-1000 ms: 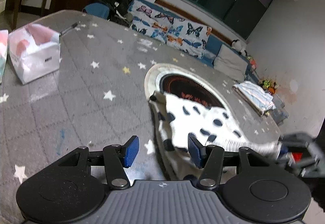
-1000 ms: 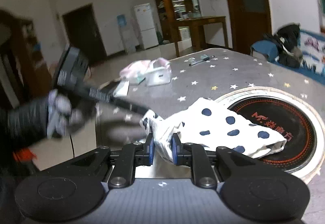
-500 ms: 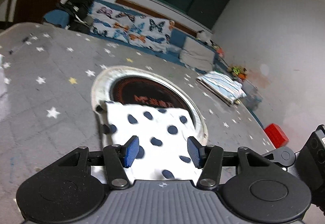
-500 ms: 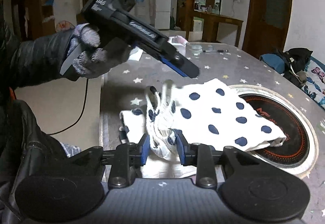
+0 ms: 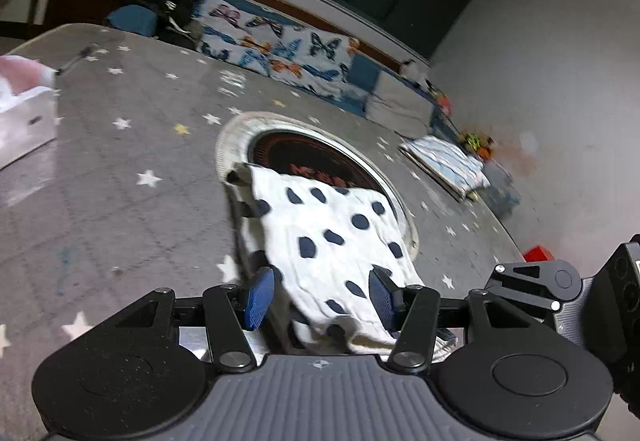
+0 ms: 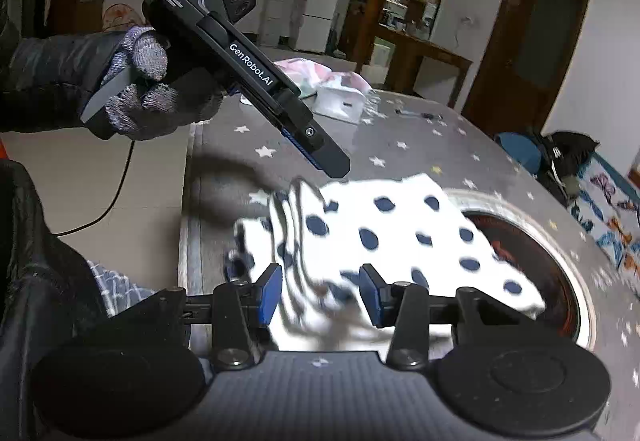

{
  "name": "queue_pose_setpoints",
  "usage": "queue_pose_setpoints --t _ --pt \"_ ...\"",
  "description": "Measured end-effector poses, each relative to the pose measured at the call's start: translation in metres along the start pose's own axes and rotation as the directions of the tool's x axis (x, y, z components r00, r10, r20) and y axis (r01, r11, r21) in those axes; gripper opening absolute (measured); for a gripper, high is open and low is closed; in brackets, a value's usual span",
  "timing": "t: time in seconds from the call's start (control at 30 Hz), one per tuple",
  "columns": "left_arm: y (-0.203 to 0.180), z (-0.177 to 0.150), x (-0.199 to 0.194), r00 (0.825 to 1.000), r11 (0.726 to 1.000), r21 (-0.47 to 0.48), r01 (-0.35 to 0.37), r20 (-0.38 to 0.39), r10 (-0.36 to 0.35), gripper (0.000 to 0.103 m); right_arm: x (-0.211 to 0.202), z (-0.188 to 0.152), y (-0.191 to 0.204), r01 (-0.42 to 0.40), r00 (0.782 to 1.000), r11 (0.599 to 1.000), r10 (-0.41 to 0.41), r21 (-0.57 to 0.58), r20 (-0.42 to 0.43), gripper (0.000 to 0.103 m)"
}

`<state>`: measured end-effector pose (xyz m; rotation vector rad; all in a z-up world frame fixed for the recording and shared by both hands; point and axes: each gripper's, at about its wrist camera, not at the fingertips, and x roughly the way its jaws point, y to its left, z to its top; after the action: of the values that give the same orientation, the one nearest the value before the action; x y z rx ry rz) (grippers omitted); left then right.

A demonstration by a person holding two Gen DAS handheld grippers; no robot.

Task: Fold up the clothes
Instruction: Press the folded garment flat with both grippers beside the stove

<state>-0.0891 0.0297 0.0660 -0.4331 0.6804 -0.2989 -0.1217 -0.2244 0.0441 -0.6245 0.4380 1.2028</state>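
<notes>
A white garment with dark blue dots (image 5: 328,229) lies folded on the grey star-patterned table, partly over a round inset burner (image 5: 312,161). My left gripper (image 5: 320,299) is open above its near edge and holds nothing. My right gripper (image 6: 320,295) is open too; the bunched edge of the garment (image 6: 384,237) lies loose between and beyond its pads. The left gripper also shows in the right wrist view (image 6: 332,165), held in a gloved hand above the cloth's far corner.
A white box with pink cloth (image 5: 24,113) sits at the table's left end, also seen in the right wrist view (image 6: 340,97). A folded striped cloth (image 5: 448,165) lies at the far right. A butterfly-print sofa (image 5: 280,53) runs behind the table. The table edge (image 6: 186,225) is at my left.
My right gripper was shut on the garment's edge and has opened, letting the cloth drop. The garment now lies folded over. My left gripper stayed open and hovers above it.
</notes>
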Motion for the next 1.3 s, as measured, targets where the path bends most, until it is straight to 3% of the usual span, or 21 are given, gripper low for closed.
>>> queue_pose_setpoints --t 0.23,0.37,0.57,0.77,0.83,0.9,0.97,1.1,1.3 --pt "0.006 -0.003 -0.011 1.000 1.000 -0.029 -0.009 0.024 0.010 0.056 0.032 0.019 0.012 -0.020 0.999 0.997 0.017 -0.074 -0.032 0.036" --pt "0.011 -0.005 -0.015 0.999 0.999 -0.041 -0.015 0.035 0.017 0.057 0.045 0.024 0.018 -0.034 0.998 0.995 0.029 -0.095 -0.060 0.024" --pt "0.015 -0.006 -0.018 0.999 0.998 -0.053 -0.019 0.041 0.021 0.057 0.033 0.027 0.009 -0.038 0.999 0.998 0.036 -0.043 -0.028 0.009" --pt "0.014 -0.006 -0.015 0.999 0.999 -0.052 -0.011 0.039 0.013 0.057 0.028 0.027 0.002 -0.050 0.998 0.999 0.050 -0.005 -0.033 0.008" --pt "0.014 -0.006 -0.015 0.999 0.999 -0.052 -0.012 0.039 0.014 0.057 0.032 0.025 0.007 -0.026 0.999 0.999 0.025 -0.035 -0.036 0.010" --pt "0.014 -0.007 -0.016 0.999 0.998 -0.054 -0.016 0.039 0.018 0.057 0.036 0.024 0.012 -0.010 0.999 0.998 0.007 -0.066 -0.037 0.020" --pt "0.015 -0.007 -0.017 0.999 0.998 -0.056 -0.020 0.039 0.022 0.057 0.038 0.023 0.016 -0.013 0.999 0.996 0.010 -0.086 -0.038 0.022" --pt "0.016 -0.010 -0.016 0.999 0.998 -0.063 -0.023 0.033 0.026 0.057 0.043 0.022 0.021 0.035 0.998 0.993 -0.041 -0.117 -0.048 0.022" --pt "0.018 -0.011 -0.016 0.999 0.997 -0.070 -0.025 0.033 0.027 0.058 0.041 0.020 0.023 0.048 0.998 0.987 -0.053 -0.156 -0.030 0.023"
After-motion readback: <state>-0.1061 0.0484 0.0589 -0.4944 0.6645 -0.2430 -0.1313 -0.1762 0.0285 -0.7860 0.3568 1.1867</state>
